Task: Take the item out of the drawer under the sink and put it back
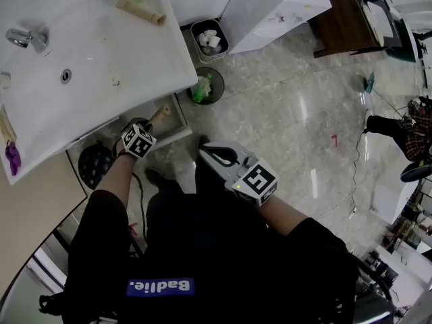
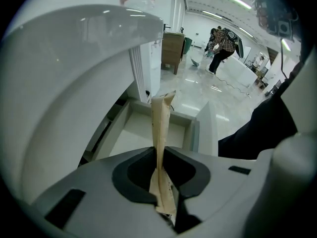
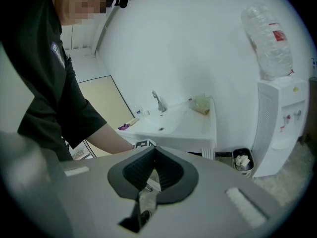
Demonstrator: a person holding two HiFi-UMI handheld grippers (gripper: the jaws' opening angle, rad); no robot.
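Just below the sink (image 1: pixel 88 52), nearest to me, my left gripper (image 2: pixel 158 155) points steeply down over the open drawer (image 2: pixel 133 130). Its fingers are narrow and clamped on a thin tan paper packet (image 2: pixel 161 125). The packet stands up out of the jaws, with its free end above the drawer's pale inside and under the sink's front edge. To the right of the sink, out over the floor, my right gripper (image 3: pixel 153 152) hangs well apart from the drawer. Its fingers are pressed together and I see nothing between them. Farther off, beside the sink's far corner, a round bin (image 1: pixel 206 86) holds something green. Past it is a small square bin (image 1: pixel 209 39) with white scraps inside, and then a white water dispenser (image 1: pixel 270 9).
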